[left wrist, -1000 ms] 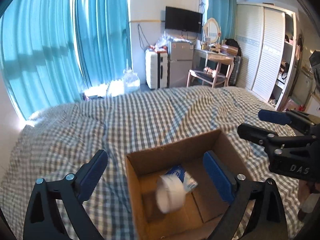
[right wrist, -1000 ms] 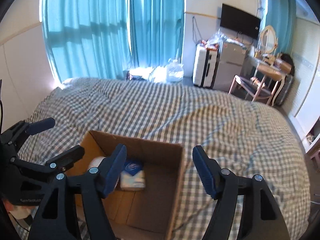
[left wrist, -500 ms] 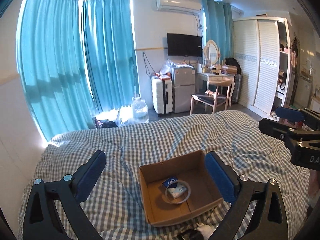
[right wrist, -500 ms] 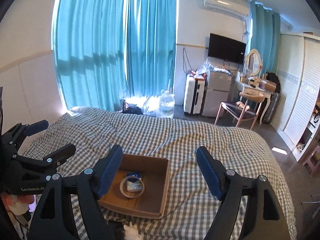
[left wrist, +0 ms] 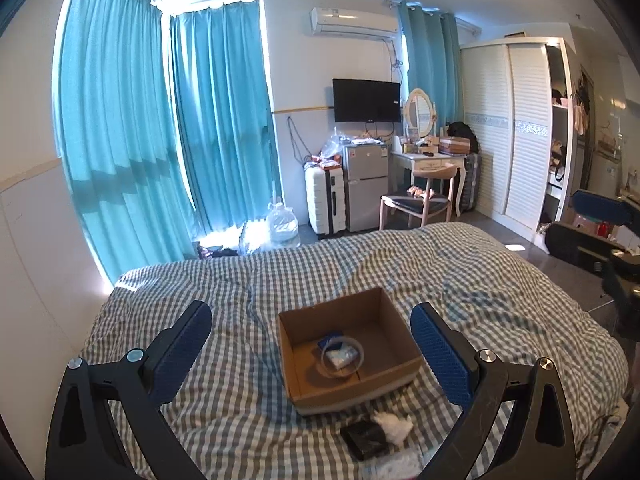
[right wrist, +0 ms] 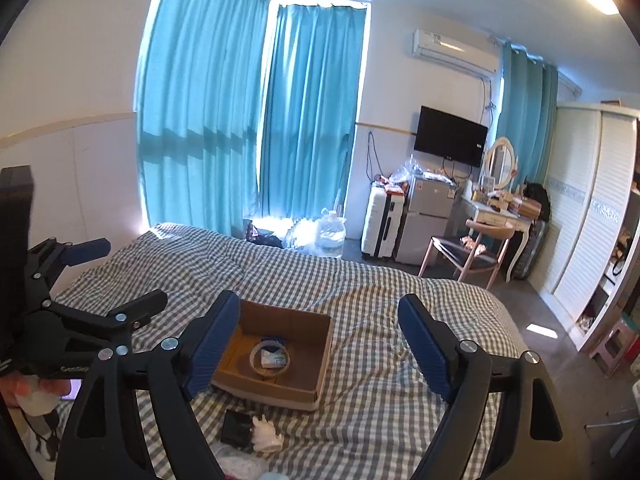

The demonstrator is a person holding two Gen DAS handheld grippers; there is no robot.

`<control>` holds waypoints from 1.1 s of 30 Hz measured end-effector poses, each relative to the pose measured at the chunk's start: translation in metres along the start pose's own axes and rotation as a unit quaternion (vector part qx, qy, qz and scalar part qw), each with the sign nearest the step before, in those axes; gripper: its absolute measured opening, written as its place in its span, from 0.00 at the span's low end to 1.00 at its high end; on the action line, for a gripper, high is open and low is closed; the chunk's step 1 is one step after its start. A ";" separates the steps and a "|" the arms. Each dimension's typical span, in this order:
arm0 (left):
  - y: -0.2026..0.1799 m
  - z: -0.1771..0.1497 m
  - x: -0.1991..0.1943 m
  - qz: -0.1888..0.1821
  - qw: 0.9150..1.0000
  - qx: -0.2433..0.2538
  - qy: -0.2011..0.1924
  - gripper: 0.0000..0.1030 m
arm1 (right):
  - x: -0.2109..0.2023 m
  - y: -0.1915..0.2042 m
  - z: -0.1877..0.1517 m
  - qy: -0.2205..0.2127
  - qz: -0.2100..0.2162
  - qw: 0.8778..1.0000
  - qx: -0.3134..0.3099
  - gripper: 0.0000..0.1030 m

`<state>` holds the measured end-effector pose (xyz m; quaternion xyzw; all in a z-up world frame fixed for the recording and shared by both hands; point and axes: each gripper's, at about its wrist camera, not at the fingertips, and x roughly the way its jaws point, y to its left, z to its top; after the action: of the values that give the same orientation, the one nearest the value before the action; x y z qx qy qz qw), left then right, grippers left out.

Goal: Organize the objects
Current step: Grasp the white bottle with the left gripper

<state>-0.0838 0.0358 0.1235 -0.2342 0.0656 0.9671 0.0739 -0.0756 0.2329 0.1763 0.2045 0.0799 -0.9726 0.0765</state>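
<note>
We see the cardboard box [left wrist: 348,354] lying open-topped on the checked bedspread [left wrist: 248,280], its long side running left to right, holding a tape ring [left wrist: 342,356] flat over a small blue-and-white packet [left wrist: 335,350]. Before it lie a black wallet [left wrist: 364,438] and a white figurine [left wrist: 394,424]. Our left gripper [left wrist: 312,344] and right gripper [right wrist: 320,344] hang above, jaws spread wide, empty.

Both views high; share box [left wrist: 348,350].
</note>
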 end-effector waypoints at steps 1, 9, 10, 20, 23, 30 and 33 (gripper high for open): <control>0.000 -0.004 -0.004 -0.001 1.000 -0.002 0.001 0.99 | -0.007 0.003 -0.004 -0.001 0.001 1.000 -0.003 0.79; 0.004 -0.067 -0.017 0.022 0.999 -0.006 0.047 0.99 | -0.027 0.035 -0.074 0.030 -0.019 0.998 -0.058 0.79; 0.003 -0.077 -0.015 0.024 0.998 -0.006 0.054 0.99 | -0.025 0.039 -0.086 0.037 -0.016 0.997 -0.060 0.79; -0.016 -0.188 0.024 0.002 0.989 -0.021 0.145 0.99 | 0.016 0.065 -0.184 0.129 0.027 0.989 -0.061 0.79; -0.027 -0.217 0.043 -0.006 0.984 -0.019 0.177 0.99 | 0.029 0.060 -0.205 0.155 0.029 0.986 -0.046 0.79; -0.054 -0.255 0.073 -0.046 0.971 -0.008 0.235 0.99 | 0.046 0.051 -0.227 0.185 0.020 0.982 -0.027 0.79; -0.058 -0.263 0.080 -0.053 0.966 -0.009 0.251 0.99 | 0.047 0.048 -0.229 0.189 0.015 0.982 -0.023 0.79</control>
<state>-0.0277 0.0592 -0.1511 -0.4737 0.0608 0.8724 0.1041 -0.0211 0.2231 -0.0563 0.3839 0.1122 -0.9131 0.0794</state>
